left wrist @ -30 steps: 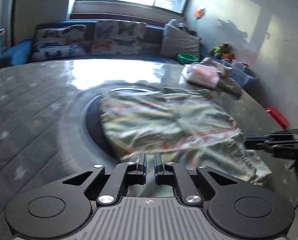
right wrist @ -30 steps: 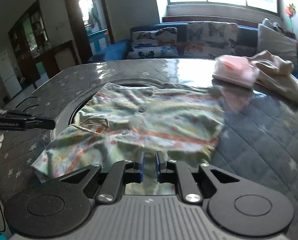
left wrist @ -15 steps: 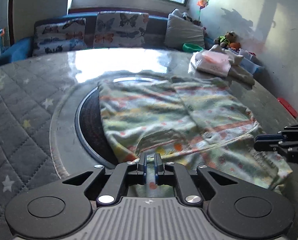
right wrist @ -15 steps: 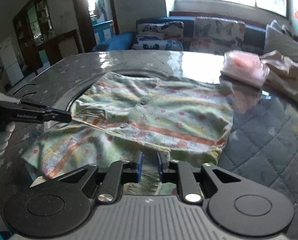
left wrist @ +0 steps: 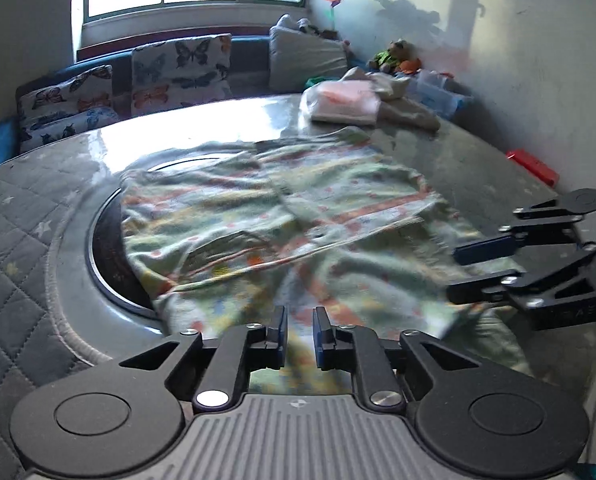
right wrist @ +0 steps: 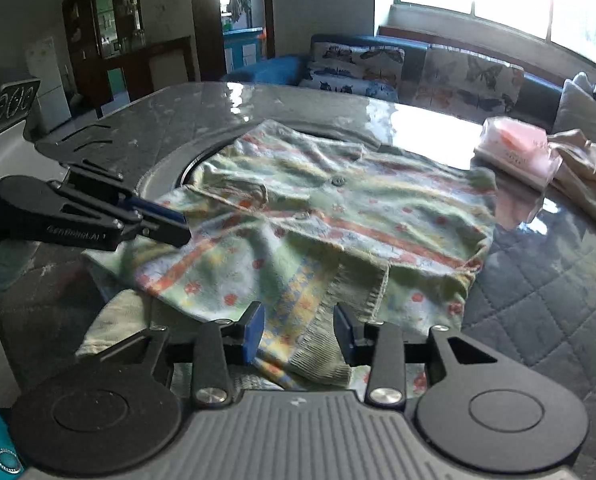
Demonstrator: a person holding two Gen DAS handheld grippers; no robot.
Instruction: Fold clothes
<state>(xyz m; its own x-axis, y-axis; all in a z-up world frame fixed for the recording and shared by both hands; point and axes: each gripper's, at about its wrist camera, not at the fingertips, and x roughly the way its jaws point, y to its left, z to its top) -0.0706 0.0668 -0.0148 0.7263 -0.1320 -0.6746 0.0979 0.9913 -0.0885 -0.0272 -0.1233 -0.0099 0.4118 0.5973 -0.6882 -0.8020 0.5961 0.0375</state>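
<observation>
- Lying spread on the bench [left wrist: 226, 128], the patterned shirt [right wrist: 338, 216] sits mostly flat over the dark round inset, its near edge bunched just in front of both tools.
- Left gripper [left wrist: 299, 334]: fingers a narrow gap apart, patterned cloth showing between them; whether they actually pinch it cannot be told.
- Right gripper [right wrist: 299, 332]: fingers clearly parted, a ribbed cuff or hem [right wrist: 322, 360] lying loose between them, not clamped.
- In the left wrist view the right gripper also shows at the right, fingers apart, beside the shirt's edge.
- Progress, judged: early. One sleeve or lower flap appears turned over the body near the front; no tidy rectangle yet.
- Remaining, judged: flatten the near bunching, bring sides in, fold lengthwise, stack.
- Folded pink garment [right wrist: 518, 152] and beige cloth [right wrist: 586, 168] rest at the far side of the bench, well apart from the shirt's near edge.
</observation>
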